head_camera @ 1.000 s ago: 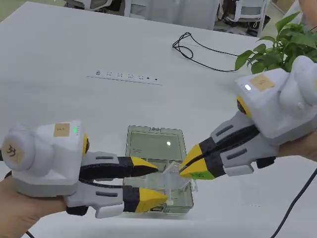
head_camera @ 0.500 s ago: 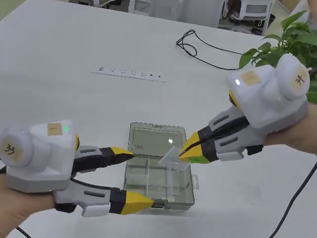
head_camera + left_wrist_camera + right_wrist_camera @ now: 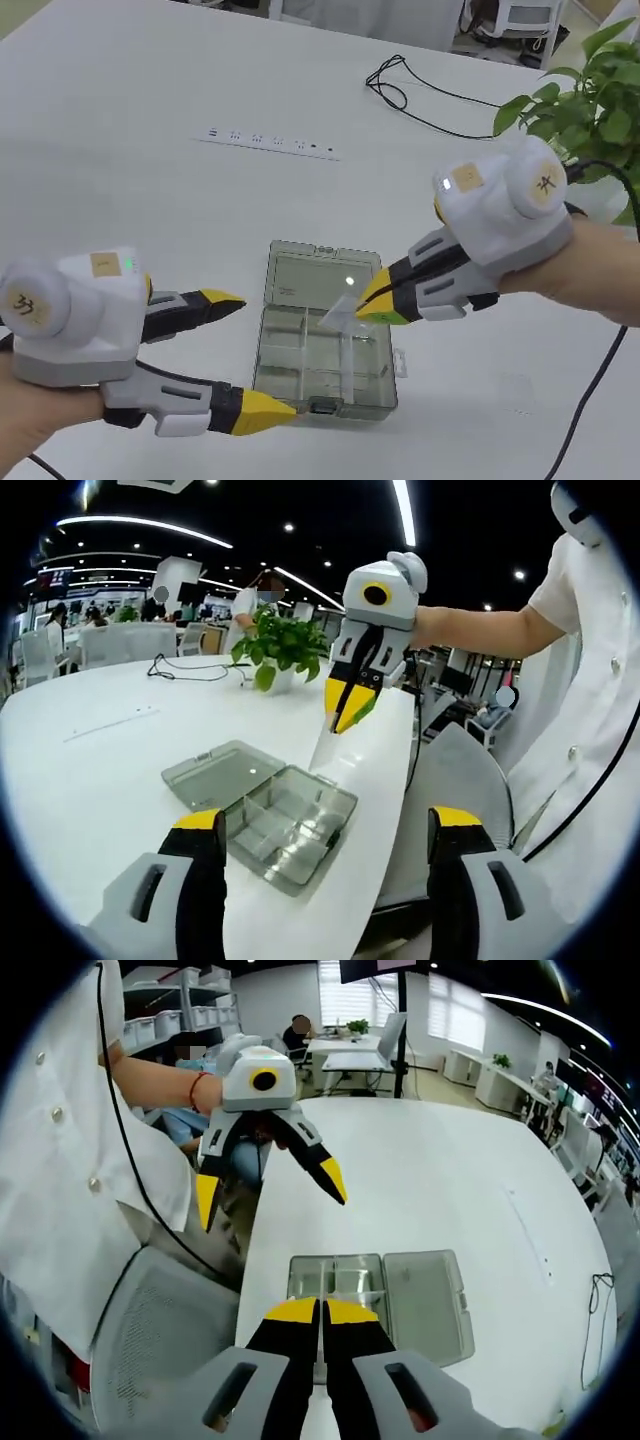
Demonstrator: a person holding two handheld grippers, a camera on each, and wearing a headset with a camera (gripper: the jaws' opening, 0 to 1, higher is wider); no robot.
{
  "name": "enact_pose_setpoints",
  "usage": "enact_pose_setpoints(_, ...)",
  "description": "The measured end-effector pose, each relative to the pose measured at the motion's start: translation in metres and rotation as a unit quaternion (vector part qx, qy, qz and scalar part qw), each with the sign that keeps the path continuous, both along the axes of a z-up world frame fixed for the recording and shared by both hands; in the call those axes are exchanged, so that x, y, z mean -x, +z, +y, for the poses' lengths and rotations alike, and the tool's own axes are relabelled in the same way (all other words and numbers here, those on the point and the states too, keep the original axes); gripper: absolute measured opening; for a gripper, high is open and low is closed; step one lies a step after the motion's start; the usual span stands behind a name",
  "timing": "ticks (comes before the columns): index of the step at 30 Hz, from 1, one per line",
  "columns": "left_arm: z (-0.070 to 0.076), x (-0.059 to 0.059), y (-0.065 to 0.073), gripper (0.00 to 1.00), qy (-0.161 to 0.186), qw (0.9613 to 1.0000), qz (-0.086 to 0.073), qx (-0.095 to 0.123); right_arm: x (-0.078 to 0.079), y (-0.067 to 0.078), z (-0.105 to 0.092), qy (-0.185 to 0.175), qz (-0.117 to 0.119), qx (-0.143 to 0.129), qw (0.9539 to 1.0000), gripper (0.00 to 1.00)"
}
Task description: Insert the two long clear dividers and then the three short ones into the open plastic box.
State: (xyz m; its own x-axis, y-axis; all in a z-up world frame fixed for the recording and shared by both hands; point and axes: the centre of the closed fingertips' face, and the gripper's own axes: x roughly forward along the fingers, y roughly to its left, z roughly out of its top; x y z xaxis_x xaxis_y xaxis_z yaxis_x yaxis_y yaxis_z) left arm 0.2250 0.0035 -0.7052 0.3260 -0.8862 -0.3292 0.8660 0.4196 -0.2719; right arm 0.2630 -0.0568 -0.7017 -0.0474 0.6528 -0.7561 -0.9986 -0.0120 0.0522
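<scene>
Left gripper (image 3: pixel 264 355) is backing off to 8 o'clock of the box (image 3: pixel 300 372). Its jaws are spreading wide and holding nothing. Right gripper (image 3: pixel 366 303) is staying pinched on a short clear divider (image 3: pixel 338 314), holding it tilted just above the box's 2 o'clock side. Partitions are already standing inside. This piece is probably going in next, one-handed.

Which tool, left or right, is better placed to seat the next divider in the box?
Right: the right tool is shut on a divider just above the box; the left tool is open and empty.
</scene>
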Motion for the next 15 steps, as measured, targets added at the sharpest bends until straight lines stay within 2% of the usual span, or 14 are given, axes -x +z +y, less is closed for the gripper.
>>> enact_pose_setpoints(15,0.006,-0.001,-0.007,0.96,0.015,0.9998,0.002,-0.012,-0.009,-0.04,0.001,-0.013,0.007,0.004,0.9999,0.02)
